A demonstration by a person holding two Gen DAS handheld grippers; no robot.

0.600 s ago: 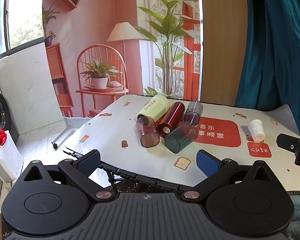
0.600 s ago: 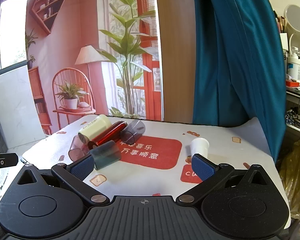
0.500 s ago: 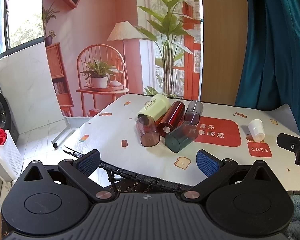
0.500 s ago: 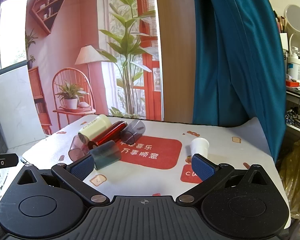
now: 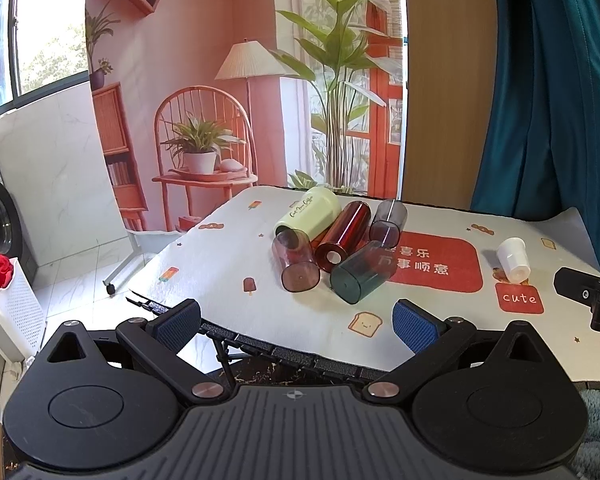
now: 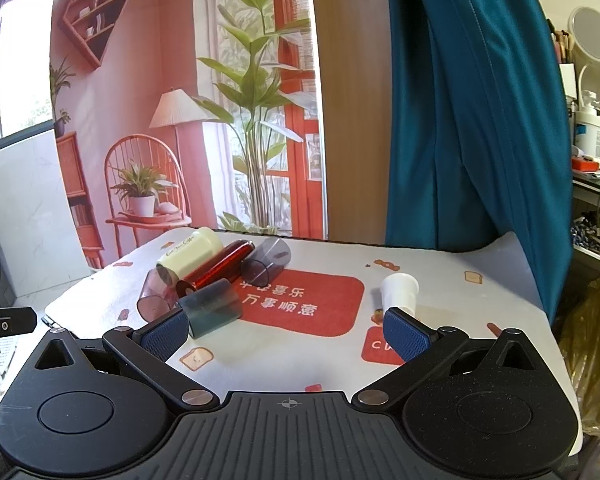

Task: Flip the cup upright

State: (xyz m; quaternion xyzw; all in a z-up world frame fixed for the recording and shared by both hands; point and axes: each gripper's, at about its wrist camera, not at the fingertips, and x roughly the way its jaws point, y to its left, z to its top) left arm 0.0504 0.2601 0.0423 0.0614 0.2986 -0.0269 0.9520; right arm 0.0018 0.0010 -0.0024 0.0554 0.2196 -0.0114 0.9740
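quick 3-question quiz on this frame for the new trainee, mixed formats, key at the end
1. True or false: the small white cup is lying on its side in the pile with the tumblers.
2. Multiple choice: the cream cup with script lettering is touching which neighbour? A) the red tumbler B) the white cup C) nothing
3. Fill in: both the left tongs and the right tongs are ____ and hold nothing.

Key: 1 false, it stands mouth-down, apart from the pile, on the right side of the mat. 2 A. 3 open.
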